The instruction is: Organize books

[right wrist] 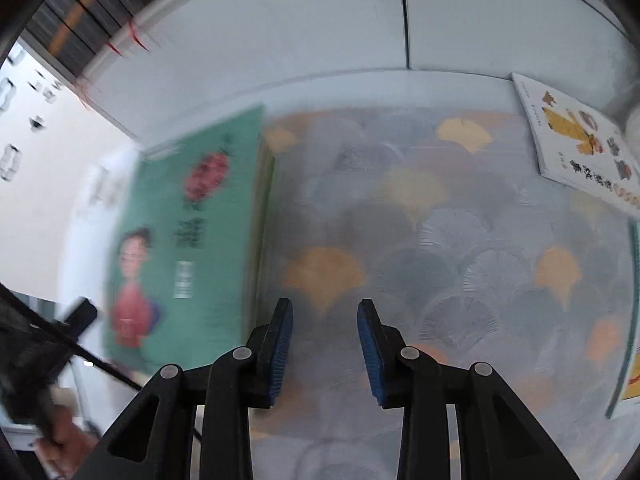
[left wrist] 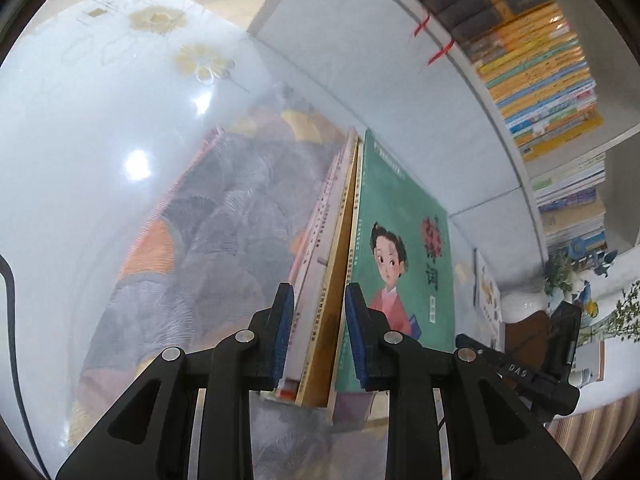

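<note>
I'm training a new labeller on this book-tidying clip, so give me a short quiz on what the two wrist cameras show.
1. True or false: the right claw is shut on a book.
2. What is the main cover colour of the book with the girl? A red, B green, C blue.
3. Which claw has the upright books between its fingers?

Key
1. False: its fingers stand apart, with only the patterned tablecloth showing between them.
2. B.
3. The left claw.
</note>
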The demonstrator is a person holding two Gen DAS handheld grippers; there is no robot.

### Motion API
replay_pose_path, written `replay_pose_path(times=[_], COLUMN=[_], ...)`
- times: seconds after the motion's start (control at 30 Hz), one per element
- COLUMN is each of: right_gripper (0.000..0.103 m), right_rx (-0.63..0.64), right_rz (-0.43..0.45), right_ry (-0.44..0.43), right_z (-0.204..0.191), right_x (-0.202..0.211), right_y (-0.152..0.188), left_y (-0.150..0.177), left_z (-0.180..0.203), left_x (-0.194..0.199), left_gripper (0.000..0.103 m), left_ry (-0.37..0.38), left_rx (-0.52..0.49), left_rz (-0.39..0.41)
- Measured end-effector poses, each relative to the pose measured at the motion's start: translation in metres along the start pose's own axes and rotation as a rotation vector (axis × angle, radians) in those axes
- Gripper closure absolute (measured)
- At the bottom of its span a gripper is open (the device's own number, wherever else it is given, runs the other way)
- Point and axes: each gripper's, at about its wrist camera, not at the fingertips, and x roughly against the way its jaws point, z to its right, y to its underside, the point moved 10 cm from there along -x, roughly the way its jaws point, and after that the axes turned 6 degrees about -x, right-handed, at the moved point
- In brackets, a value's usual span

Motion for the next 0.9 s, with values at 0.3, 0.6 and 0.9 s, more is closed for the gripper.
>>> replay_pose_path(times=[0.3,0.6,0.9], right_gripper=[0.077,0.072,0.056], right_rx=[0.151,0.015,-0.399], right_rz=[-0.046,0.024,0.170], right_ry=[0.000,-0.061,0.050], right_z=[-0.052,0.046,0.285], right_x=[-0.012,0.019,0.082], right_y=[0.028,0.026,0.040], left_y=[0.017,0.024,0.110], left_z=[0.002,0.062,0.268], left_x=[0.009,0.042,-0.064], left_gripper=[0.074,0.074,0.047], left_ry=[-0.095,-0.101,0.202], left_rx=[-0.116,-0.267,-0.556], left_rz=[-0.029,0.024,-0.250])
